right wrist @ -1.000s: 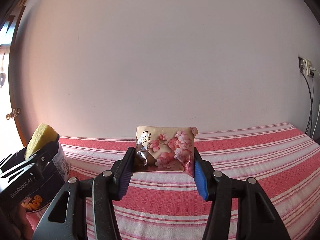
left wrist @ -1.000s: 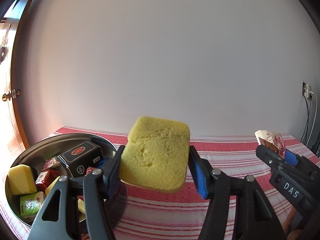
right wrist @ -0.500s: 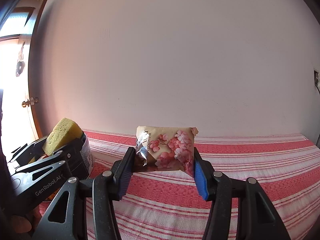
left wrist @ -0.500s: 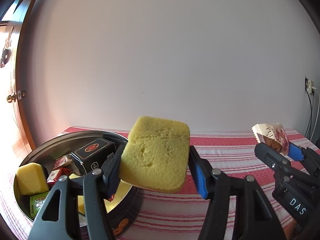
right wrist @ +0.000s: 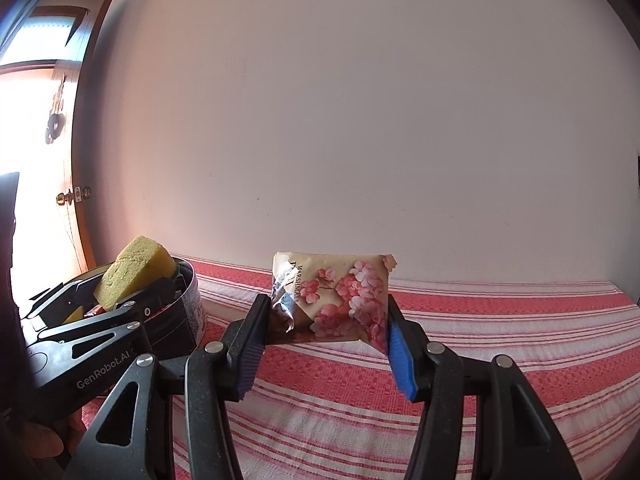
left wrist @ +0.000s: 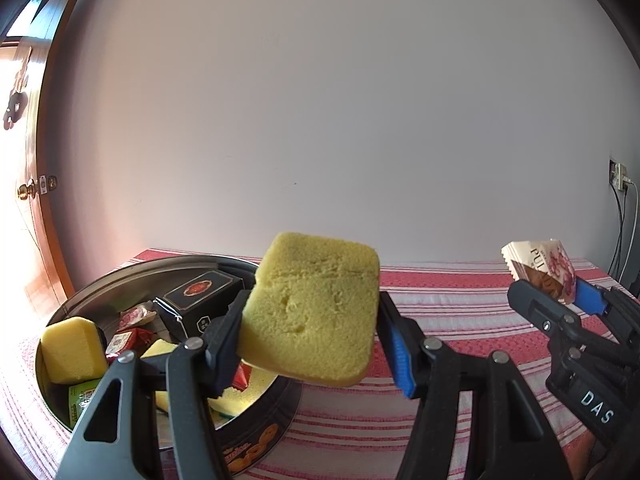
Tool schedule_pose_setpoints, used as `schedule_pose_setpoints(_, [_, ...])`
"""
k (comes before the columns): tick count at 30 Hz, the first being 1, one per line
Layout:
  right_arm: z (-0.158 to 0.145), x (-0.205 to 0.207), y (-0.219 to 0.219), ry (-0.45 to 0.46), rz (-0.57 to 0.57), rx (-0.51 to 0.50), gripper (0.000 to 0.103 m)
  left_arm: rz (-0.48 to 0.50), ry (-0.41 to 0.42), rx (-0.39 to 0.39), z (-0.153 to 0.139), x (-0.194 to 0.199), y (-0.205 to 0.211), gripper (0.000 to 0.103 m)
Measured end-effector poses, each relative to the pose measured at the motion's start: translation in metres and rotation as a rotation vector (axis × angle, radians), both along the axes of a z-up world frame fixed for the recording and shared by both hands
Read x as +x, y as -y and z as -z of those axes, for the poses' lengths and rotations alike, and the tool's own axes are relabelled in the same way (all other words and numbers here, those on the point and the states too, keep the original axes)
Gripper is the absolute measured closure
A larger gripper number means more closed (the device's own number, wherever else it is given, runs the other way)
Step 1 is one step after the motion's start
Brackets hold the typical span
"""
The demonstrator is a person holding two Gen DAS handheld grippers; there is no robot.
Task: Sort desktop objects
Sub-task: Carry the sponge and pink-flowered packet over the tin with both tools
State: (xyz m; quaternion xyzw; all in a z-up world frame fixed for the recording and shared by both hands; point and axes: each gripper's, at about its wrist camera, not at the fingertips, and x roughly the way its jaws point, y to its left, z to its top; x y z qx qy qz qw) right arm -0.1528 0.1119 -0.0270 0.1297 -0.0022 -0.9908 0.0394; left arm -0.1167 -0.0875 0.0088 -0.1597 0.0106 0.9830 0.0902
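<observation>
My left gripper (left wrist: 310, 346) is shut on a yellow sponge (left wrist: 314, 312) and holds it in the air just right of a round metal tin (left wrist: 100, 284). The tin holds a black box (left wrist: 200, 300), another yellow sponge (left wrist: 70, 348), red sachets and a green packet. My right gripper (right wrist: 326, 340) is shut on a flowered marshmallow packet (right wrist: 336, 296) above the red striped cloth (right wrist: 500, 328). The packet also shows at the right of the left wrist view (left wrist: 540, 268). The left gripper with its sponge (right wrist: 132, 272) shows at the left of the right wrist view, beside the tin (right wrist: 192, 312).
A white wall stands behind the table. A wooden door with a brass knob (left wrist: 26, 190) is at the far left. A wall socket with cables (left wrist: 620, 172) is at the far right.
Both grippers have moved left toward the tin, still holding the sponge and the packet. The tin now shows larger and closer in both views.
</observation>
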Motion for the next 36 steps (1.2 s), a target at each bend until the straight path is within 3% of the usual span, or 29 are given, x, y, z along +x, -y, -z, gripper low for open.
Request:
schedule_pose_setpoints(28, [0.004,0.007,0.025,-0.011,-0.027,0.034,0.046,-0.124,-0.029,0.090,0.003,0.012,0.081,0.042])
schedule_pose_setpoints(36, [0.005,0.007,0.068,-0.008,-0.087,0.047,0.046,-0.204,-0.020,0.157,0.004,0.008,0.117,0.043])
